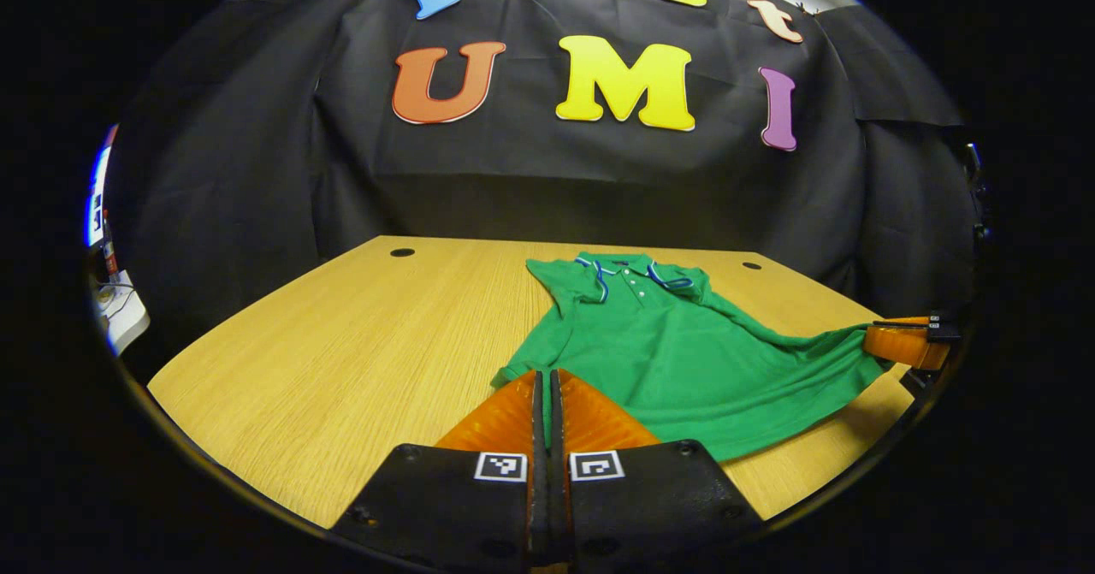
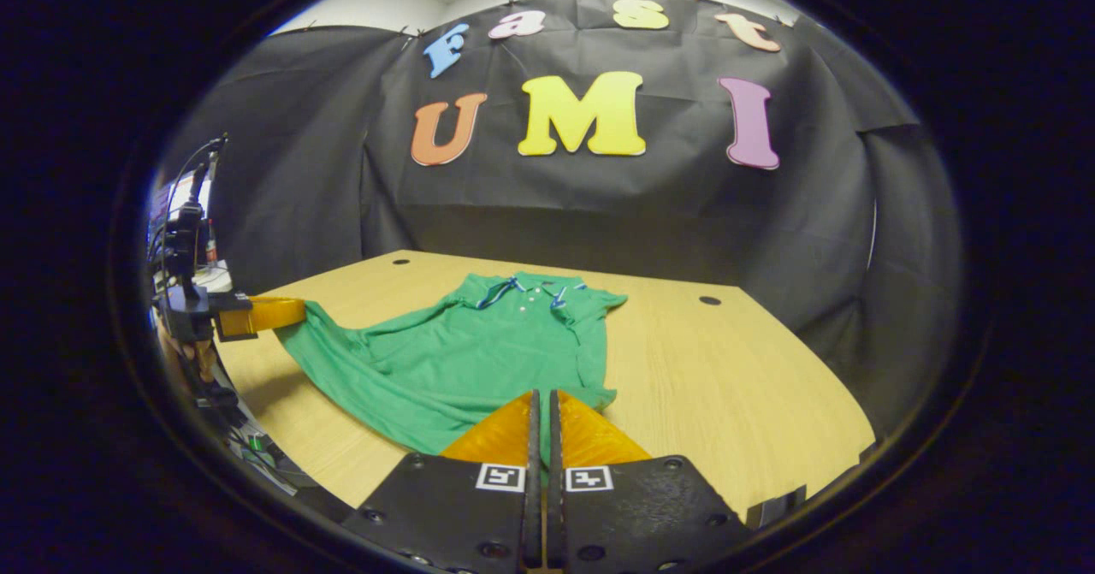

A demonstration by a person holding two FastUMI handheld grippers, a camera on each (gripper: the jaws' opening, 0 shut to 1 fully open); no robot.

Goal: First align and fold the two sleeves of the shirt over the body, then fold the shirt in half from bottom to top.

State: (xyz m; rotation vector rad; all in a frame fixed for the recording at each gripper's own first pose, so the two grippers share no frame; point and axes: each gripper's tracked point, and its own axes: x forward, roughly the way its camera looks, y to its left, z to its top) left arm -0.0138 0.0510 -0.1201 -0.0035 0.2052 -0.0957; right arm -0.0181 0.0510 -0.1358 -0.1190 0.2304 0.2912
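Pinching the soft, light green polo shirt (image 1: pixel 684 360) by its hem corners, both jaws clenched on cloth, it sags over the table (image 1: pixel 359 352).

No readable text, label, brand or number shows on the shirt (image 1: pixel 676 352) or the table (image 1: pixel 359 352).

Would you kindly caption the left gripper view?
Left gripper shut on green polo shirt hem on wooden table.

The shirt (image 1: pixel 676 360) lies on the table (image 1: pixel 342 360), collar (image 1: pixel 629 273) toward the booth wall.
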